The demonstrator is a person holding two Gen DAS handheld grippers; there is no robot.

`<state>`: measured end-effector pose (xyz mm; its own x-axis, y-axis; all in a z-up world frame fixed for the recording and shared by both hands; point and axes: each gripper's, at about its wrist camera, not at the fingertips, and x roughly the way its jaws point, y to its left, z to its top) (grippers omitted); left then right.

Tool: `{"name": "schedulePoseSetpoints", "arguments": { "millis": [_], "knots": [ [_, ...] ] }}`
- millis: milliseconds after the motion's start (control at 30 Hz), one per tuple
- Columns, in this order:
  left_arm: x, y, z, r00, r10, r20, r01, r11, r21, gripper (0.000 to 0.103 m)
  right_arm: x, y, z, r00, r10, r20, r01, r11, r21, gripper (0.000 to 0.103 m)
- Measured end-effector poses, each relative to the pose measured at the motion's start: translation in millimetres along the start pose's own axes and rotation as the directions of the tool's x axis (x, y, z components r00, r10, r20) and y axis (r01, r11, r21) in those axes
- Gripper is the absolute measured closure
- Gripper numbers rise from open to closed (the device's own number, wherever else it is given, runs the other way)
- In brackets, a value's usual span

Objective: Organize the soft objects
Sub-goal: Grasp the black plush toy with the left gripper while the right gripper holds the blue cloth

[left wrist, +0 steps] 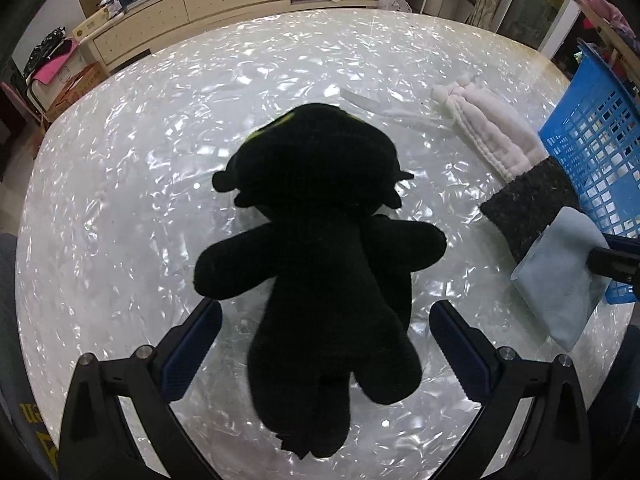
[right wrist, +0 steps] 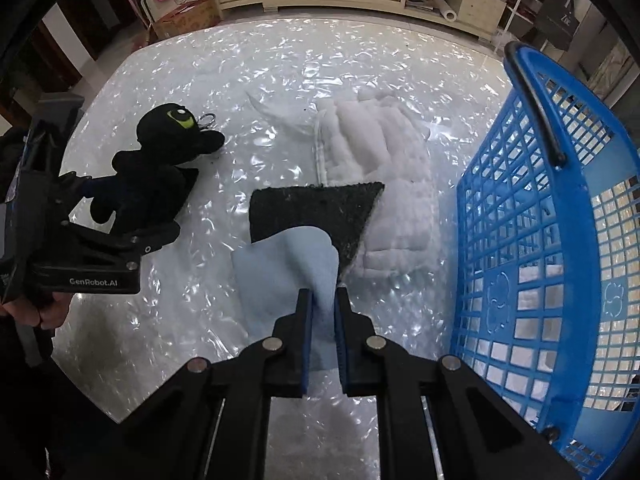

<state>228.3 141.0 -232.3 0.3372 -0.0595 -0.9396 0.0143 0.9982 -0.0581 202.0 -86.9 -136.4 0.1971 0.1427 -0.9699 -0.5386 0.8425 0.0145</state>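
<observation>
Two claws: right claw (right wrist: 322, 304) pinches the pale blue cloth (right wrist: 288, 264) beside the basket (right wrist: 560, 240), left claw (left wrist: 324, 320) wide around the black plush (left wrist: 316, 260).

Count on table (right wrist: 168, 328), shiny white top:
- Plush toys: 1, black toy (left wrist: 320, 264), green eye.
- Cloths: 3 total. 1 white padded cloth (right wrist: 380, 152); 1 dark felt cloth (right wrist: 320, 208), lying partly on the white one; 1 light blue cloth (right wrist: 288, 264), overlapping the dark one.
- Baskets: 1, blue plastic basket (right wrist: 520, 264), w/ 1 black handle seen.
- Grippers: 2, one per hand.
Soft items overall: 4.
</observation>
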Motion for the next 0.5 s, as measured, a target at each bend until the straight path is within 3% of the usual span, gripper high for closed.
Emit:
{"name": "schedulePoseSetpoints", "arguments": {
  "millis": [100,200,267,500],
  "knots": [
    [-2.0,2.3,-1.0,1.000,-0.010,0.005,0.010,1.000,-0.005,0.003,-3.6,2.2,-3.3,1.000,-0.030,-0.002,0.030,1.000,-0.005,0.093],
    [-10.1,5.1,-5.5,0.999,-0.029,0.028,0.029,1.000,-0.002,0.022,-6.1,2.1,-6.5,0.999,-0.049,-0.005,0.049,0.999,0.002,0.093],
    [-14.3,6.0,-6.5,0.999,-0.038,0.035,0.038,0.999,0.000,0.047,-5.3,3.8,-10.3,0.999,-0.047,-0.014,0.047,0.999,-0.001,0.093],
    [-22.3,15.7,-8.8,0.995,-0.088,0.040,0.088,0.996,0.002,0.055,-6.3,7.1,-17.5,0.994,-0.100,-0.036,0.100,0.995,0.002,0.093]
  ]
}}
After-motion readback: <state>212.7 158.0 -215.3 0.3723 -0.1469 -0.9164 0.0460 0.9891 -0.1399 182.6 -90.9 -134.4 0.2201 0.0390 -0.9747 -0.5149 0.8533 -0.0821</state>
